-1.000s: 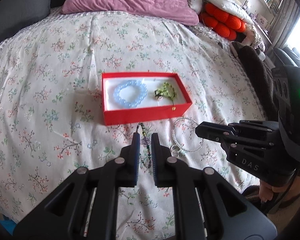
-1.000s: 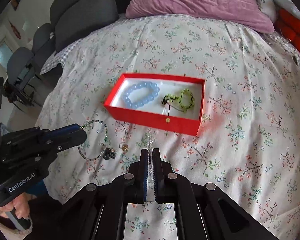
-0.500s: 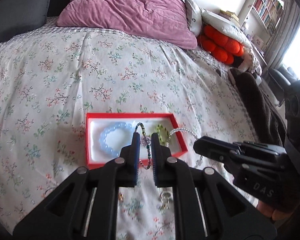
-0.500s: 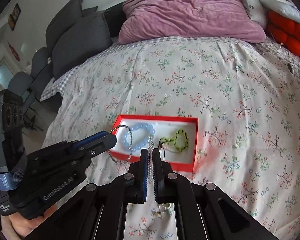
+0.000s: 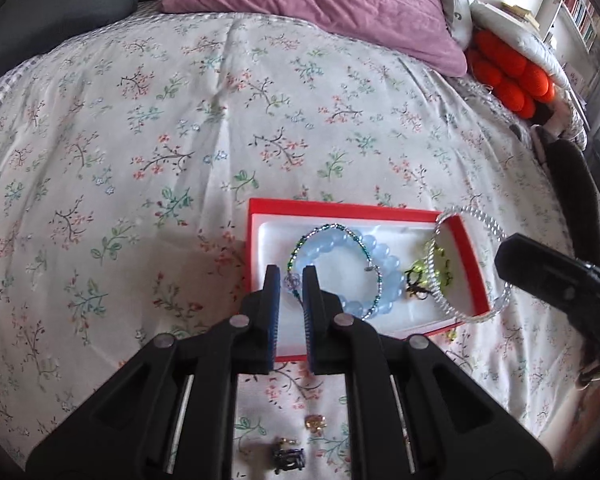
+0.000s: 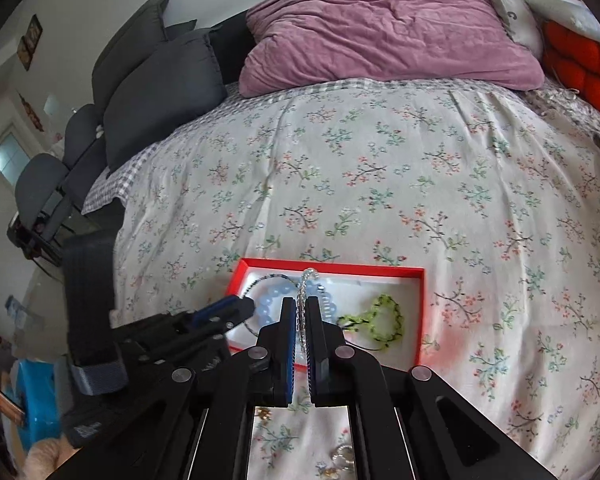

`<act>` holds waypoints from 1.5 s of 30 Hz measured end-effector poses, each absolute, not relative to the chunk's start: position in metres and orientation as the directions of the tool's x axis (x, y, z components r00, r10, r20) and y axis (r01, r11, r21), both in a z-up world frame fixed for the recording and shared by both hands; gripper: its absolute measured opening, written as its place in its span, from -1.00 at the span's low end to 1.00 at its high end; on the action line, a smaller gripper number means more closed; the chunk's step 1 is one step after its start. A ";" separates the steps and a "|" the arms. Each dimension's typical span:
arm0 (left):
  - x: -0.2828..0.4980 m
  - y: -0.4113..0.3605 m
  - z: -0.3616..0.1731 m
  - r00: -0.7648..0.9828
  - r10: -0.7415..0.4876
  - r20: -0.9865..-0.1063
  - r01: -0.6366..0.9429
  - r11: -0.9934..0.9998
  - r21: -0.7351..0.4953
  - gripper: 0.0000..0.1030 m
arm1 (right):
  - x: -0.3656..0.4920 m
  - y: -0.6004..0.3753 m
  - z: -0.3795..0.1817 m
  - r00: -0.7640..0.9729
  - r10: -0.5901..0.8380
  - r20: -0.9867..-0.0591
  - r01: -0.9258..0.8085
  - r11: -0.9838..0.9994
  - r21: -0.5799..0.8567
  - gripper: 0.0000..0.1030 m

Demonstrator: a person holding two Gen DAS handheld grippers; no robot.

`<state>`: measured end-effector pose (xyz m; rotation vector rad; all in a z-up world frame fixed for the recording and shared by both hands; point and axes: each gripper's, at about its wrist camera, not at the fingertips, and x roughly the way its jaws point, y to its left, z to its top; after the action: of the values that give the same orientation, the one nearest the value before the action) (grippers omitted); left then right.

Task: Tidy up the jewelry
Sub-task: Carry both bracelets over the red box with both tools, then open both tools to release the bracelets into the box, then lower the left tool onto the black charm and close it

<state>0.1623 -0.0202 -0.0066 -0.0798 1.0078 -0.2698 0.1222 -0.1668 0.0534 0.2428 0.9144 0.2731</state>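
Left gripper point(image 5: 288, 280) pinches a green-beaded bracelet point(image 5: 332, 236), hanging over the red box point(image 5: 256, 280). Right gripper point(image 6: 300, 308) clamps a clear-beaded bracelet point(image 6: 306, 280), apparently above the same box.

We see a matt red cardboard box point(image 5: 470, 248), glossy translucent blue bead bracelet point(image 5: 384, 258), soft floral cotton bedspread point(image 5: 180, 128), crumpled mauve pillow point(image 6: 380, 28).

Floral bedspread point(image 5: 180, 120), mauve pillow point(image 6: 380, 28), grey cushions point(image 6: 156, 96), bookshelf point(image 5: 580, 20).

Red box point(image 5: 256, 240), pale blue bead bracelet point(image 5: 384, 264), lime green bracelet point(image 6: 388, 320), floral white bedspread point(image 5: 180, 140), purple pillow point(image 6: 380, 28)
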 end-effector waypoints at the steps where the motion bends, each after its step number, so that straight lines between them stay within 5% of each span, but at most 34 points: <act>1: 0.163 -0.019 -0.008 0.500 -0.259 -0.827 0.184 0.964 -0.190 -0.76 | 0.123 -0.164 0.053 0.577 0.345 -0.741 -0.135 0.934 0.330 -0.91; 18: 0.159 -0.023 -0.003 0.506 -0.242 -0.828 0.207 0.966 -0.155 -0.76 | 0.138 -0.190 0.011 0.537 0.222 -0.814 -0.030 0.969 0.245 -0.90; 21: 0.155 -0.025 0.001 0.516 -0.234 -0.824 0.218 0.966 -0.138 -0.74 | 0.136 -0.192 0.014 0.548 0.223 -0.806 -0.027 0.968 0.250 -0.75; 29: 0.146 -0.025 0.011 0.523 -0.228 -0.821 0.225 0.966 -0.125 -0.05 | 0.125 -0.193 0.026 0.548 0.211 -0.809 -0.056 0.975 0.216 -0.45; 32: 0.139 -0.025 0.018 0.535 -0.228 -0.813 0.236 0.965 -0.116 0.14 | 0.117 -0.195 0.032 0.560 0.207 -0.802 -0.061 0.976 0.209 0.17; 37: 0.127 -0.020 0.024 0.535 -0.212 -0.818 0.234 0.967 -0.098 0.45 | 0.101 -0.195 0.043 0.583 0.194 -0.789 -0.092 0.981 0.173 0.22; 45: 0.111 -0.004 0.018 0.490 -0.163 -0.856 0.203 0.977 -0.069 0.61 | 0.080 -0.207 0.040 0.570 0.182 -0.801 -0.066 0.982 0.176 0.43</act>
<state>0.1111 -0.0037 0.0177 0.0428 1.0349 -0.2220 0.0804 -0.2066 0.0396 0.1319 0.9538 0.1460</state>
